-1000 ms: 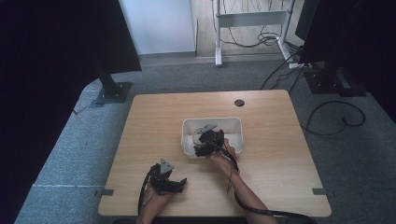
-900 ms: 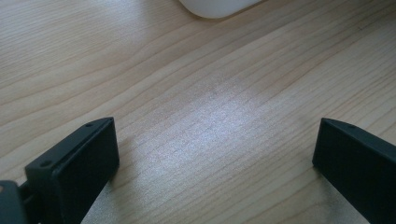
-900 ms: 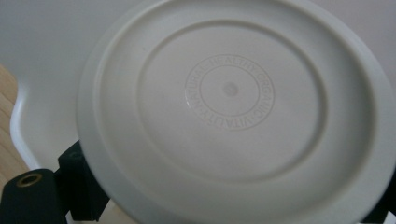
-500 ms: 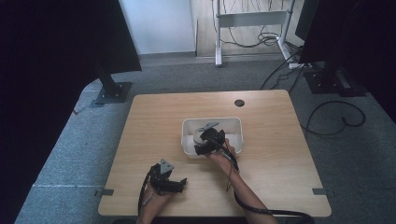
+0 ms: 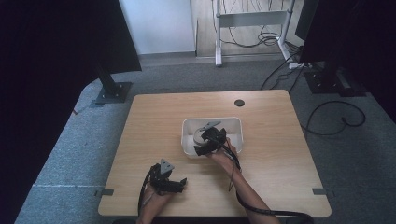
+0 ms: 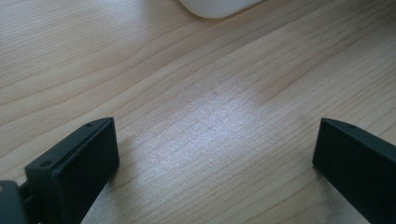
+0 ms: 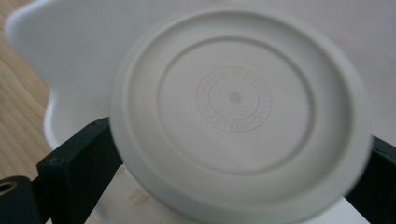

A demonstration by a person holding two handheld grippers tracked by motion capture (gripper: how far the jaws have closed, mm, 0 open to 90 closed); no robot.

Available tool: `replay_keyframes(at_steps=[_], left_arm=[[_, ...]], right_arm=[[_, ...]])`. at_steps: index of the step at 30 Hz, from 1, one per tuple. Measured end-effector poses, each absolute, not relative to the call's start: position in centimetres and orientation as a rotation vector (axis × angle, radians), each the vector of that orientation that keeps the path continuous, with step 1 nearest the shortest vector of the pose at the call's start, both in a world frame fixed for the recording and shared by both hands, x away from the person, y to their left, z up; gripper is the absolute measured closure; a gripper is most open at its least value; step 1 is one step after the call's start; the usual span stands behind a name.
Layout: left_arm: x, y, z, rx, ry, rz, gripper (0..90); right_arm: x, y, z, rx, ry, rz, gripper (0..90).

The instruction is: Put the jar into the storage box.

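Clearly held between the right gripper's [image 7: 233,186] two black jaws is a round white plastic lid [image 7: 238,112], its flat face turned toward that gripper's camera and its rim pressed by a jaw on either side. Raised lettering runs in a ring round a small dot at the lid's centre, but it is too soft to read. Behind the lid stands the white rectangular tub [image 7: 70,60], and a strip of wooden table [image 7: 18,116] shows at the left edge. From the high view the right gripper [image 5: 208,140] sits over the near left part of the tub [image 5: 236,123], which lies about mid-table; the lid there is hard to make out behind the gripper's black body and grey plate. The left gripper [image 5: 168,179] rests on the table [image 5: 154,116] at its near edge, left of and well apart from the tub. Its own view shows its jaws spread wide with bare wood [image 6: 215,121] between them, and a cut-off corner of the tub [image 6: 217,7] at the top.
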State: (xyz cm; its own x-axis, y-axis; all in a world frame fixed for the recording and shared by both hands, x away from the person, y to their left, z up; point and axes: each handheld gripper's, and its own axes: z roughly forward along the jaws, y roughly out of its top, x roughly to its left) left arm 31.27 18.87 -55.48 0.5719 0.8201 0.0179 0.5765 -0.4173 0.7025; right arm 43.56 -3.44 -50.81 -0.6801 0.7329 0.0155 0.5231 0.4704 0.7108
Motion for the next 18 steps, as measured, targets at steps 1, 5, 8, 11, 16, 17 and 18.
replay_keyframes(at_steps=[1,5,8,11,16,17,18], left_arm=[[31.3,18.9,-55.5,2.146,1.11,0.478,0.1],[31.3,18.9,-55.5,2.146,1.11,0.478,0.1],[31.3,18.9,-55.5,2.146,1.11,0.478,0.1],[31.3,18.9,-55.5,2.146,1.11,0.478,0.1],[31.3,18.9,-55.5,2.147,1.109,0.478,0.1],[31.3,18.9,-55.5,2.146,1.11,0.478,0.1],[31.3,18.9,-55.5,2.146,1.109,0.478,0.1]], right_arm=[[43.4,-3.6,-50.4,1.044,2.426,1.033,3.0],[43.0,-3.8,-49.8,1.006,2.42,1.035,3.1],[42.8,-3.9,-49.5,0.989,2.416,1.031,3.1],[42.7,-4.2,-49.4,0.978,2.415,1.033,3.3],[42.5,-4.7,-49.2,0.972,2.407,1.039,3.7],[42.4,-4.8,-49.1,0.975,2.405,1.04,3.7],[42.3,-4.9,-49.1,0.968,2.406,1.04,3.8]])
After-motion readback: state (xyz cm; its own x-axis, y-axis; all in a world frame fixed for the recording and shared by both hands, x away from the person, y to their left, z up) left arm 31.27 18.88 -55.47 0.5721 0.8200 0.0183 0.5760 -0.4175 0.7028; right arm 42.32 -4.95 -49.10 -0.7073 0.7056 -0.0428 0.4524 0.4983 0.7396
